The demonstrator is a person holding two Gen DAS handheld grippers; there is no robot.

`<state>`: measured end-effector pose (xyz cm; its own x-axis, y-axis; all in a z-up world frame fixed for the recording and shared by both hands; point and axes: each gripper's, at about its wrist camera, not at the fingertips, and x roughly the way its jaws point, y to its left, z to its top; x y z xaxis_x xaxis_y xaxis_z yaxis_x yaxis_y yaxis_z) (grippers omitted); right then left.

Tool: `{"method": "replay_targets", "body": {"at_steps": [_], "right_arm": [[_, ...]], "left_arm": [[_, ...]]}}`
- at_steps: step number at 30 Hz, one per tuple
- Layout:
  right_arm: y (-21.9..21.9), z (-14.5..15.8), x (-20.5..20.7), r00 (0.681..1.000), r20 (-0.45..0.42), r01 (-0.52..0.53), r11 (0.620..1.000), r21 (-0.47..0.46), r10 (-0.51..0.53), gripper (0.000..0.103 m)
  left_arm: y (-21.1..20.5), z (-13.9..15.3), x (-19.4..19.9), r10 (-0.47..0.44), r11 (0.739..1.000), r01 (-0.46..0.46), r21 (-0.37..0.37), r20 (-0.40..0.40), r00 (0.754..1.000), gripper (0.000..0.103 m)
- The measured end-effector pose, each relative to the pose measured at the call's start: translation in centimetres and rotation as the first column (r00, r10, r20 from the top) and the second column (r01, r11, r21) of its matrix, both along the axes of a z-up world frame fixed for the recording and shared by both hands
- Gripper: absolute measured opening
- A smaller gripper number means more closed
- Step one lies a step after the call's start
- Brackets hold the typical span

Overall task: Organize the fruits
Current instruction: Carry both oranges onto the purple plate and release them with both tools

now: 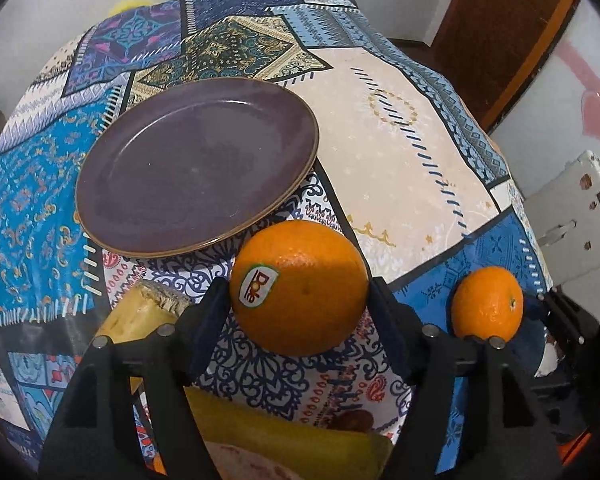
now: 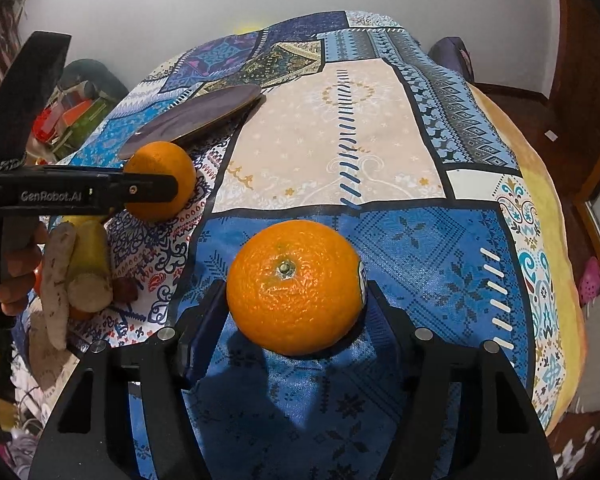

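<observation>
At the lower centre of the left wrist view, the left gripper (image 1: 300, 300) is clenched on a round orange with a Dole sticker (image 1: 300, 286), its black fingers pressing both sides. Just beyond, at centre left, a dark purple round plate (image 1: 148, 184) lies on the patchwork-patterned tablecloth (image 1: 400, 152). At lower left sits a pale yellow cut fruit piece (image 1: 140, 314). Lower centre of the right wrist view, the right gripper (image 2: 296, 300) grasps a second round orange with its stem facing the camera (image 2: 294, 286), which also shows at the right of the left view.
</observation>
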<state>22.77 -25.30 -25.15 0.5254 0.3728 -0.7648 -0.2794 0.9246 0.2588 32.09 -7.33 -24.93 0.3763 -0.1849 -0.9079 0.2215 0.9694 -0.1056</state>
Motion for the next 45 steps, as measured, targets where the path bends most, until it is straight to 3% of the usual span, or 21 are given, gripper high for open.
{"method": "replay_targets", "body": {"at_steps": [11,17,28,33,38,45], "right_arm": [[0.2,0.4,0.0,1.000,0.000,0.016,1.000,-0.016,-0.016,0.062],[0.2,2.2,0.0,0.999,0.040,0.027,0.999,-0.017,-0.027,0.062],[1.7,8.3,1.0,0.978,0.205,0.033,0.999,-0.013,-0.030,0.062],[3.1,10.9,1.6,0.963,0.269,0.015,1.000,0.006,-0.016,0.062],[5.0,13.0,2.7,0.945,0.328,-0.008,1.000,0.013,0.004,0.062],[7.9,14.5,4.5,0.918,0.395,-0.037,0.999,-0.017,0.041,0.062]], "left_arm": [[0.6,0.9,-1.0,0.009,1.000,-0.009,0.002,0.016,1.000,0.069],[1.8,3.6,-2.5,0.040,0.999,-0.039,-0.011,0.084,0.996,0.068],[5.5,10.4,-5.7,0.093,0.995,-0.095,-0.009,0.300,0.949,0.068],[8.7,12.3,-6.2,0.152,0.988,-0.151,-0.029,0.338,0.929,0.068],[11.3,13.6,-6.3,0.187,0.978,-0.207,0.009,0.388,0.903,0.068],[14.6,13.8,-5.1,0.239,0.966,-0.258,-0.006,0.397,0.886,0.068]]}}
